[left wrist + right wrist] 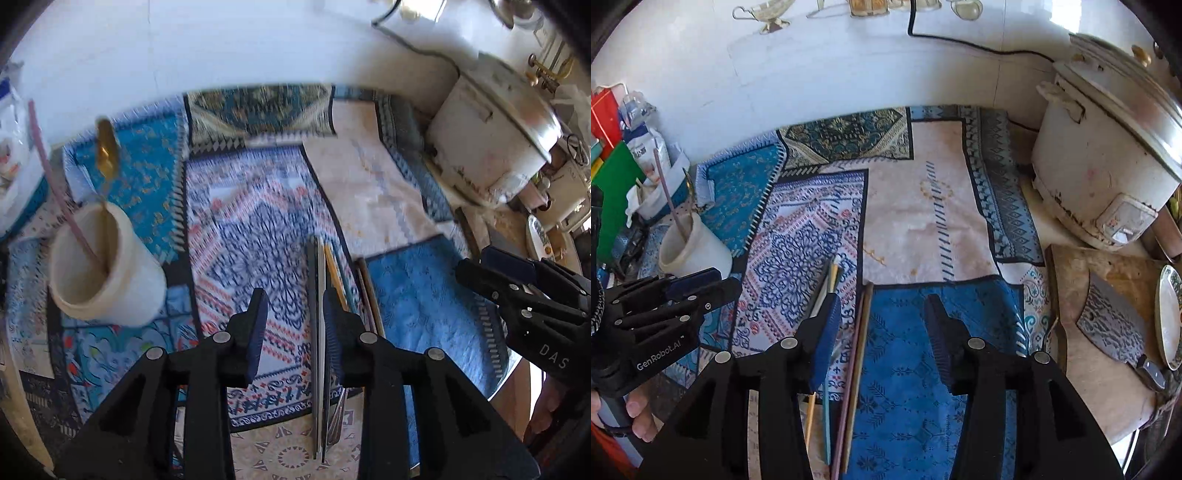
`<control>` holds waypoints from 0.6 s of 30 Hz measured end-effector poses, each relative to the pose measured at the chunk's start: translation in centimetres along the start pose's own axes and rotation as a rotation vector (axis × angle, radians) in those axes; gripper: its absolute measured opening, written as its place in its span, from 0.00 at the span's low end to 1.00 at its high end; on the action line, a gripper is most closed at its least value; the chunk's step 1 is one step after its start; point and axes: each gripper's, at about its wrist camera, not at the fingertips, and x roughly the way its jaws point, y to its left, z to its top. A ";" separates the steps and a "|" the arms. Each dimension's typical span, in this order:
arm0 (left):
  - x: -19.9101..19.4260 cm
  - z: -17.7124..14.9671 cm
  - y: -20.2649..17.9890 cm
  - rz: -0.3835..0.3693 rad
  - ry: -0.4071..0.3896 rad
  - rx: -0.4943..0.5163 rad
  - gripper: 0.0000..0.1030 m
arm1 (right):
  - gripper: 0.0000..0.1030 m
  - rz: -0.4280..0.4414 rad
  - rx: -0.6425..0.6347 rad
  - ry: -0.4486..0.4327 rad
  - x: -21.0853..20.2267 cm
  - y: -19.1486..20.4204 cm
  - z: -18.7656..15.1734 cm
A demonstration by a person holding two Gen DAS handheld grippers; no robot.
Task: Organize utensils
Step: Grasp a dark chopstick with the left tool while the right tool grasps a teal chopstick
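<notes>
A white cup stands at the left on the patterned mat and holds a pink chopstick and a gold spoon. Several utensils lie in a row on the mat: grey flat ones, then yellow and teal sticks. My left gripper hovers open over them; its right finger overlaps the grey ones. My right gripper is open above a pink and a brown chopstick lying between its fingers. Yellow and teal sticks run under its left finger. The cup shows far left.
A white rice cooker stands at the back right. A cleaver lies on a wooden board beside a plate. Bags and boxes crowd the left. The left gripper is held by a hand.
</notes>
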 end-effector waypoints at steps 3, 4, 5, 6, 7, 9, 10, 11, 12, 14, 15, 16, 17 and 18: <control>2.3 -0.8 -0.3 0.008 0.061 0.007 0.29 | 0.42 -0.001 0.004 0.059 1.9 -0.5 -1.1; 2.9 -1.1 -0.4 0.008 0.080 0.007 0.29 | 0.42 0.011 0.009 0.084 2.6 -0.5 -1.6; 3.4 -1.4 -0.4 0.011 0.091 0.006 0.29 | 0.42 0.025 0.014 0.103 3.0 -0.6 -1.9; 3.8 -1.6 -0.4 0.014 0.101 0.004 0.29 | 0.42 0.042 0.017 0.122 3.5 -0.6 -2.3; 4.1 -1.8 -0.4 0.017 0.109 0.002 0.29 | 0.42 0.058 0.018 0.139 3.9 -0.4 -2.6; 4.4 -2.1 -0.3 0.025 0.118 0.000 0.29 | 0.42 0.083 0.012 0.161 4.6 0.2 -3.0; 4.5 -2.3 -0.2 0.029 0.121 0.000 0.29 | 0.42 0.094 0.010 0.168 4.9 0.5 -3.0; 4.6 -2.4 -0.1 0.031 0.124 -0.001 0.29 | 0.42 0.107 0.007 0.173 5.2 0.8 -3.1; 4.7 -2.6 0.0 0.032 0.126 -0.001 0.29 | 0.42 0.117 0.004 0.180 5.5 1.1 -3.1; 4.8 -2.9 0.3 0.036 0.131 -0.004 0.29 | 0.41 0.130 0.004 0.187 6.2 1.7 -3.0; 4.8 -3.0 0.5 0.037 0.132 -0.007 0.29 | 0.40 0.132 0.006 0.186 6.4 1.8 -2.9; 4.8 -3.2 0.6 0.037 0.133 -0.012 0.29 | 0.36 0.136 0.010 0.188 6.7 1.9 -2.6; 4.8 -3.3 0.7 0.037 0.135 -0.017 0.29 | 0.33 0.141 0.010 0.193 7.1 2.0 -2.4; 4.8 -3.4 0.9 0.037 0.136 -0.023 0.29 | 0.31 0.148 0.014 0.196 7.4 2.0 -2.2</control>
